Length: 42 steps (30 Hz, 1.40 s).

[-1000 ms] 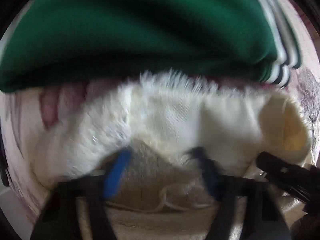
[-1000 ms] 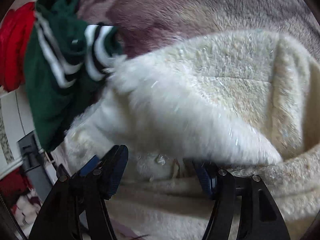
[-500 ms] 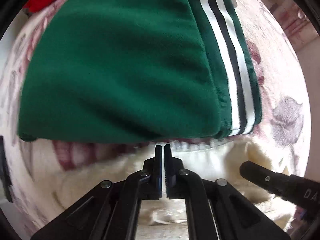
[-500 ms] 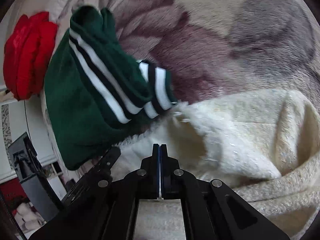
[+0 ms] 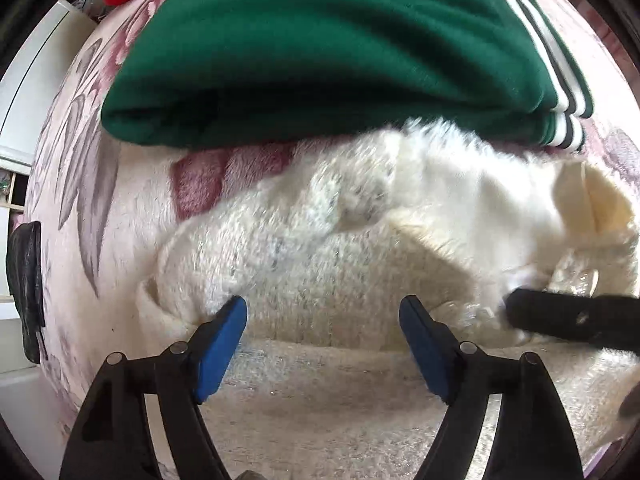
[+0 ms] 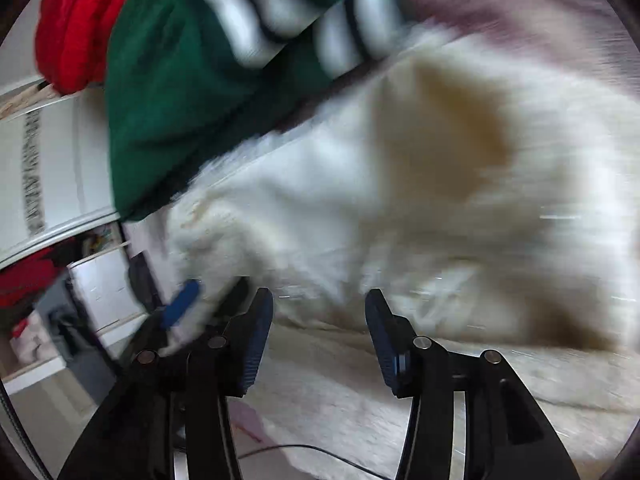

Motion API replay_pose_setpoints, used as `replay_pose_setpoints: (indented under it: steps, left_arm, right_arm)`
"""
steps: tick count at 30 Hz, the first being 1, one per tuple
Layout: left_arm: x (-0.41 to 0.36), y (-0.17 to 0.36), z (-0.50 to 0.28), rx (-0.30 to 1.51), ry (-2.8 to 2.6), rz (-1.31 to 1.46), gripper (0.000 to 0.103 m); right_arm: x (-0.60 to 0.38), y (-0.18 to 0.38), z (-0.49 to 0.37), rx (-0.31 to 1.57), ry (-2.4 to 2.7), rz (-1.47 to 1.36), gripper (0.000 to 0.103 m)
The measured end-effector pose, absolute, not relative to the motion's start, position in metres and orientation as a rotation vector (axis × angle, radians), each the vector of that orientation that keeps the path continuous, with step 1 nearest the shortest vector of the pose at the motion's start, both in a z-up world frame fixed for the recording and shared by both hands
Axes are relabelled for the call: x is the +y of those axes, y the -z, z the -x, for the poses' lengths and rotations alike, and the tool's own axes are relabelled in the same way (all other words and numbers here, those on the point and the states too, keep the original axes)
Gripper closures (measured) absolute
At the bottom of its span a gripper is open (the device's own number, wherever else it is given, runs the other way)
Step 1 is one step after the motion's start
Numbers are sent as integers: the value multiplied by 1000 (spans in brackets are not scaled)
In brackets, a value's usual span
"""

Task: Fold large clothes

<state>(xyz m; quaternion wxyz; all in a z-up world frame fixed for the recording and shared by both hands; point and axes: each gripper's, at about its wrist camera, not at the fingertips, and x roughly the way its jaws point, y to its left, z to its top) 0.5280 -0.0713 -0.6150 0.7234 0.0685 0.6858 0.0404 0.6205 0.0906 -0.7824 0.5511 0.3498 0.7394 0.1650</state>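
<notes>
**Both jaws spreading again over the cream fleece**

Opening now on both sides, after standing fully pinched half a second ago. Left hand-held gripper (image 5: 322, 344): blue pads wide apart and still parting, poised above the fluffy cream-white fleece garment (image 5: 320, 248), nothing clamped between them, only pile showing in the gap. Right hand-held gripper (image 6: 318, 332): pads about half spread and likewise parting, fleece blurred just beyond the tips, no fabric pressed between them as far as the smear allows.

Landmark: the folded dark-green knit garment with white and black stripes (image 5: 320, 40). Fleece lying directly below it in the left wrist view, its upper fringe touching the green hem; a raised fold running from lower left toward the striped corner. Red bundle of cloth (image 6: 76, 24) tucked on the far side of the green piece. Floral pink-and-grey blanket (image 5: 80, 168) of the bed spread beneath the green garment and out to its left. Tip of the right tool also visible in the left view, down and right of the green stripes, buried against the fleece.

Compared with a second ago, fleece edge sits further along toward the green garment and the fold looks thicker. Likely meaning: one fold released, jaws readying for a fresh grab. Fold unfinished; sleeve opening near the striped corner still loose.
</notes>
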Motion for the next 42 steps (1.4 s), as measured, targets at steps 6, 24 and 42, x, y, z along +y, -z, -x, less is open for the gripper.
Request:
replay_pose_setpoints:
  steps: [6,24,42]
  left_arm:
    - [-79,617,-514,1498,-114,-173,26]
    - [-75,593,-493,1449,-84,-163,26]
    - [-67,592,-501,1414,-60,-152,26]
  right_arm:
    - [137,808,-614,1771,-398,-730,84]
    - [63,730,-601,1650,-18,-690,41]
    - [81,757,-611,1642,-36,-810,64]
